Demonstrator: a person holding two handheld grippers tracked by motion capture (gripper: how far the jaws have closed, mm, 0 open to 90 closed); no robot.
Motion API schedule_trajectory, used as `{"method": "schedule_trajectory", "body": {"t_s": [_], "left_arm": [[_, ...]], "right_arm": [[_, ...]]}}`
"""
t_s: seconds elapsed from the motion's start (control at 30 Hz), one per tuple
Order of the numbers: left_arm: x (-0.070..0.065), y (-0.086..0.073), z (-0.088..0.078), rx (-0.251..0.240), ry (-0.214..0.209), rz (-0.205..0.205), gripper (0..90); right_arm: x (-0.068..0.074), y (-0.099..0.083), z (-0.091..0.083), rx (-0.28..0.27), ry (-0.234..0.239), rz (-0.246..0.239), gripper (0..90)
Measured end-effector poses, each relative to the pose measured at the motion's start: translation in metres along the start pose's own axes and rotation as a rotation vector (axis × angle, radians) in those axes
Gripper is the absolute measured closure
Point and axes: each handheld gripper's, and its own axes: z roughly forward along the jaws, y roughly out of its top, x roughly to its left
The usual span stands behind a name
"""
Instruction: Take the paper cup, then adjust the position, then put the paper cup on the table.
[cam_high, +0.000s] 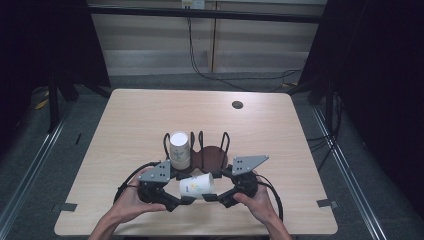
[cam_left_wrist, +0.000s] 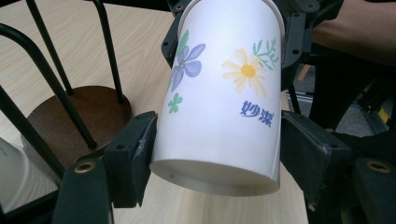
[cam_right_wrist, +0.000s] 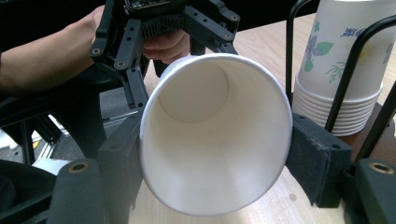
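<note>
Between both grippers, at 6 o'clock of rack (cam_high: 212, 152): paper cup (cam_high: 197, 185) lies sideways. Right gripper (cam_right_wrist: 212, 154) clamps rim end, taking over; left gripper (cam_left_wrist: 215, 149) jaws loosened around base, for handover.

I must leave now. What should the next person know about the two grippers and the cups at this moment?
Right gripper: shut on the cup, at its open rim.
Left gripper: open; its pads stand at the cup's base end, with a gap on one side.
The cup lies on its side, off the table, between both grippers.
Stack of cups: upside down in the wire holder, in its left slot; the slot beside it has none.
Done: one cup passed to the right gripper.
Left: probably withdraw the left gripper, then place the cup.
</note>
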Motion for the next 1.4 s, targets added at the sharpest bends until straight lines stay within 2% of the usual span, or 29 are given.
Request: {"method": "schedule_trajectory", "body": {"t_s": [0.07, 0.1, 0.17, 0.3, 0.43, 0.5, 0.53, 0.57, 0.63, 0.73, 0.77, 0.8, 0.83, 0.87, 0.93, 1.13, 1.23, 1.4], "left_arm": [[-0.001, 0.0, 0.0, -0.005, 0.009, 0.002, 29.9], [-0.001, 0.0, -0.001, -0.001, 0.019, 0.006, 25.2], [-0.001, 0.0, -0.001, -0.001, 0.02, 0.004, 22.8], [0.0, -0.002, -0.002, 0.002, 0.04, -0.024, 16.4], [0.001, -0.007, -0.006, -0.006, 0.053, -0.041, 15.9], [0.001, -0.008, -0.007, -0.002, 0.058, -0.046, 16.0], [0.002, -0.009, -0.008, -0.005, 0.063, -0.054, 15.9], [0.003, -0.011, -0.009, -0.011, 0.064, -0.088, 15.9], [0.003, -0.013, -0.01, -0.012, 0.061, -0.101, 15.9], [0.002, -0.015, -0.01, 0.007, 0.064, -0.097, 16.1], [0.002, -0.016, -0.011, 0.002, 0.07, -0.1, 16.1], [0.003, -0.016, -0.012, 0.001, 0.082, -0.099, 16.1], [0.003, -0.016, -0.012, 0.001, 0.082, -0.099, 16.1], [0.003, -0.016, -0.014, 0.001, 0.099, -0.089, 16.0], [0.003, -0.017, -0.015, 0.0, 0.102, -0.098, 16.0], [0.009, -0.022, -0.018, 0.025, 0.146, -0.119, 16.2], [0.014, -0.025, -0.019, 0.036, 0.145, -0.135, 16.1], [0.014, -0.026, -0.019, 0.034, 0.136, -0.12, 15.8]], "right_arm": [[0.0, 0.0, 0.0, 0.005, -0.001, -0.002, 27.5], [0.0, 0.001, -0.001, -0.003, -0.004, 0.003, 27.5], [0.0, 0.001, -0.002, -0.003, -0.006, 0.005, 27.6], [-0.001, 0.0, -0.005, -0.004, -0.022, 0.01, 27.6], [-0.001, -0.001, -0.011, -0.016, -0.054, 0.017, 27.6], [-0.001, -0.001, -0.012, -0.017, -0.056, 0.019, 27.6], [-0.002, -0.001, -0.014, -0.016, -0.061, 0.02, 27.6], [-0.003, -0.001, -0.016, -0.014, -0.07, 0.027, 27.5], [-0.004, -0.003, -0.018, -0.01, -0.081, 0.037, 27.6], [-0.006, -0.004, -0.021, 0.001, -0.095, 0.053, 27.5], [-0.006, -0.004, -0.021, 0.001, -0.095, 0.053, 27.5], [-0.008, -0.004, -0.024, 0.013, -0.121, 0.069, 27.3], [-0.008, -0.004, -0.025, 0.017, -0.118, 0.07, 27.3], [-0.009, -0.004, -0.026, 0.015, -0.121, 0.075, 27.4], [-0.009, -0.004, -0.027, 0.018, -0.125, 0.08, 27.4], [-0.011, -0.004, -0.035, 0.041, -0.142, 0.089, 27.3], [-0.011, -0.003, -0.039, 0.055, -0.15, 0.094, 27.3], [-0.014, -0.004, -0.049, 0.063, -0.178, 0.102, 27.4]]}}
